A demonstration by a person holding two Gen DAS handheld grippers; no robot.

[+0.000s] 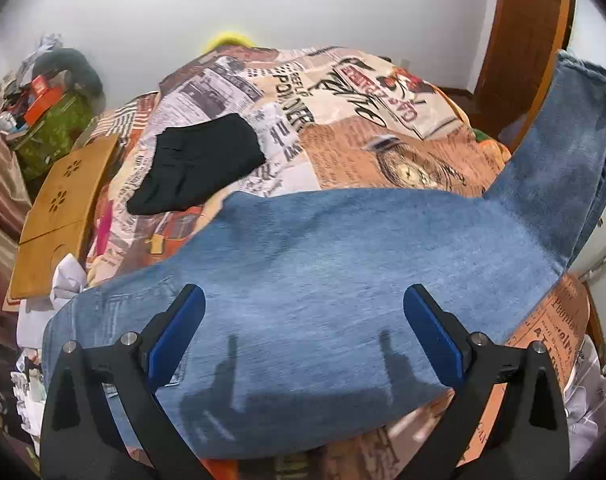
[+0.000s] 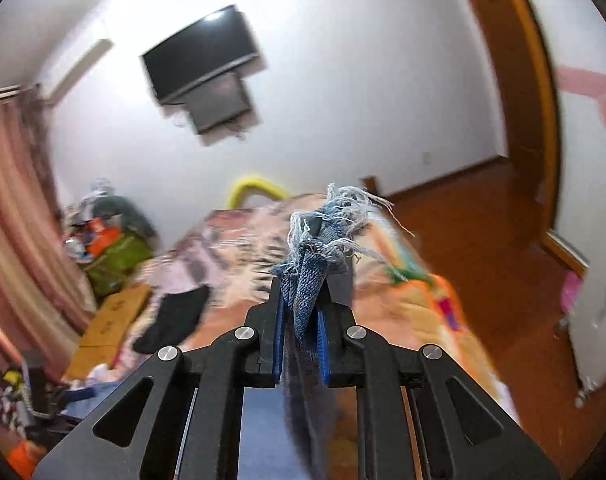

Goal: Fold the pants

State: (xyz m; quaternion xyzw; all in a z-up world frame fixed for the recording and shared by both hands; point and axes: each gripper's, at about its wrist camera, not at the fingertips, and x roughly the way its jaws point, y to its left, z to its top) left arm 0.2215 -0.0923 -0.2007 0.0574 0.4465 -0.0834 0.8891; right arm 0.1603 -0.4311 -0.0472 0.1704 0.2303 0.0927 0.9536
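Jeans (image 1: 323,264) are lying spread across the patterned bedspread (image 1: 343,148), one leg rising at the right. We are holding our left gripper (image 1: 303,312) spread wide above the denim, while our right gripper (image 2: 301,316) is pinching the frayed hem (image 2: 331,220).

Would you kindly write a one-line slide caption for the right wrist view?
Right gripper clamps the frayed hem of the blue jeans, lifted above the patterned bedspread.
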